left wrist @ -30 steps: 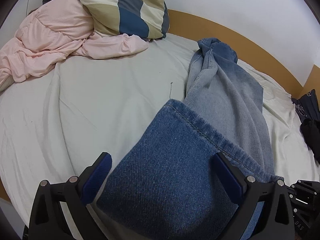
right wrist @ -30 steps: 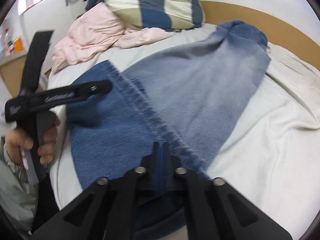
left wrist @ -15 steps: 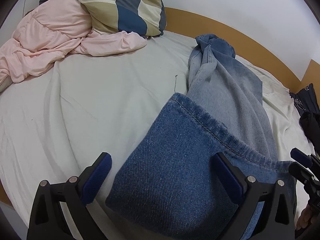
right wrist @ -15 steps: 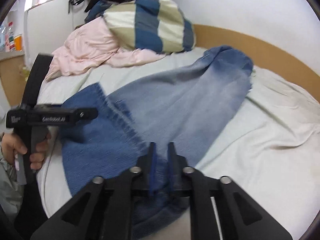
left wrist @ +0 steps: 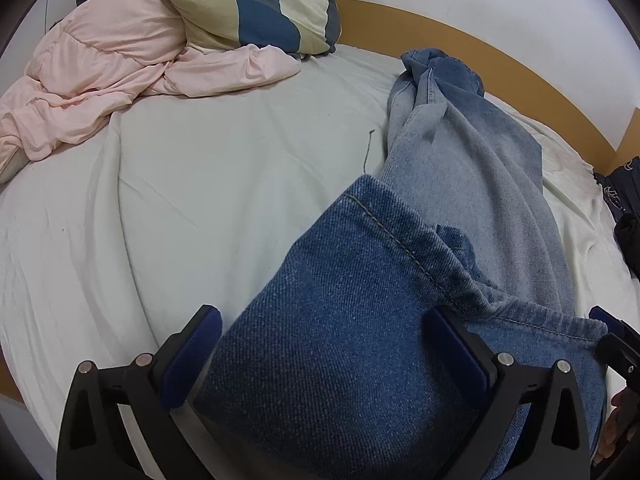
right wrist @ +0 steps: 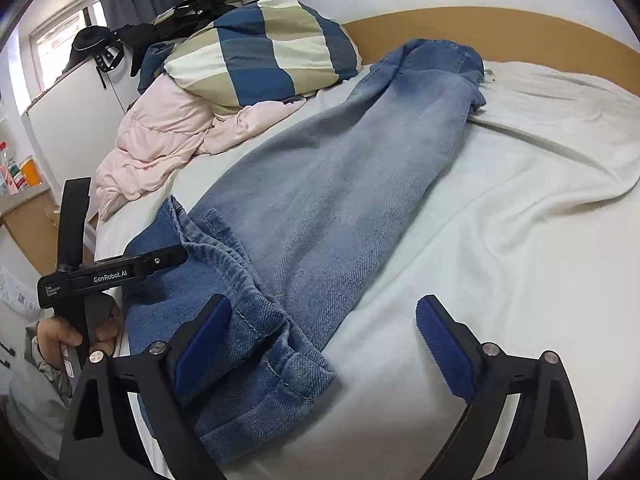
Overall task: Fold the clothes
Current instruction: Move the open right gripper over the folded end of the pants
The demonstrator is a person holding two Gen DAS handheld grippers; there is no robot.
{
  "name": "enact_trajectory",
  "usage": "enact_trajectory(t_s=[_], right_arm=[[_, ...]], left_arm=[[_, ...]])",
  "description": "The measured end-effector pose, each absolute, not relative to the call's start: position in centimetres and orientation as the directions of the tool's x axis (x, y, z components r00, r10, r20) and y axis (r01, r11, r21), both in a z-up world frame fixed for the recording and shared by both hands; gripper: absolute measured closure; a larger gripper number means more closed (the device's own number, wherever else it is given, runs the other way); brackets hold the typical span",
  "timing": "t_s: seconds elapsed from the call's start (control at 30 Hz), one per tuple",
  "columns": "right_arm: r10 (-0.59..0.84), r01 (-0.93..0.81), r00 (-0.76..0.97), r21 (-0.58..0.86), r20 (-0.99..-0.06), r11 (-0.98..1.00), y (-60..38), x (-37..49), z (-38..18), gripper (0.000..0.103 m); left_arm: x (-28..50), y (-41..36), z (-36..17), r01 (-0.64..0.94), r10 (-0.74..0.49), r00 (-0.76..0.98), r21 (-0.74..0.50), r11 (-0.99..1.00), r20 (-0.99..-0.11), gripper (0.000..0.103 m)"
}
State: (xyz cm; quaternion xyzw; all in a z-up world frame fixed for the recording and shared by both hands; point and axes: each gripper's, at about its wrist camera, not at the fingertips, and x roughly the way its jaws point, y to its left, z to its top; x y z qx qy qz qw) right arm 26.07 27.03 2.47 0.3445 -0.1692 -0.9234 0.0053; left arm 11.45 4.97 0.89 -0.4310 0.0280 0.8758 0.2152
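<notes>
You held both tools low over the near edge of the bed (right wrist: 500,240), each tipped downward toward the mattress. The jeans (right wrist: 340,184) lay lengthwise on the white sheet (left wrist: 200,200), the waistband bunched up far off by the wooden bed frame (left wrist: 480,44) and the leg ends folded back toward you, dark denim over the faded legs.

Your right gripper (right wrist: 322,340) was opening, its jaws already spread wide; the crumpled hem lay just inside its left blue pad, and the pads did not press on it. The rest of the gap showed bare sheet.

Your left gripper (left wrist: 328,354) stood with its jaws spread wide too, the dark folded denim filling the space between the pads without being pinched. In the right wrist view your left hand (right wrist: 76,334) was wrapped round that tool's handle, fingers curled, gripper laid level over the fold.

A pink quilt (left wrist: 100,64) and checked pillow (left wrist: 248,0) sat at the far left.
</notes>
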Motion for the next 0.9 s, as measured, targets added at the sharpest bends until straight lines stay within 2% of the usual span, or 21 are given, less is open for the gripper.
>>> enact_trajectory(t_s=[0.07, 0.2, 0.77, 0.9], right_arm=[[-0.143, -0.12, -0.749, 0.345, -0.647, -0.931, 27.5, 25.8, 2.0, 0.0], [-0.194, -0.127, -0.733, 0.412, -0.652, -0.902, 28.4, 25.4, 1.1, 0.0], [-0.188, -0.132, -0.727, 0.402, -0.661, -0.906, 28.4, 25.3, 1.1, 0.0], [-0.12, -0.156, -0.708, 0.321, -0.696, -0.934, 27.4, 24.9, 1.3, 0.0]], left_arm=[[11.4, 5.0, 0.8, -0.402, 0.351, -0.536, -0.134, -0.906, -0.768, 0.0], [11.4, 5.1, 0.7, -0.402, 0.35, -0.535, -0.133, -0.906, -0.769, 0.0], [11.6, 5.0, 0.6, -0.408, 0.358, -0.532, -0.138, -0.902, -0.767, 0.0], [11.5, 5.1, 0.6, -0.417, 0.364, -0.528, -0.139, -0.898, -0.767, 0.0]])
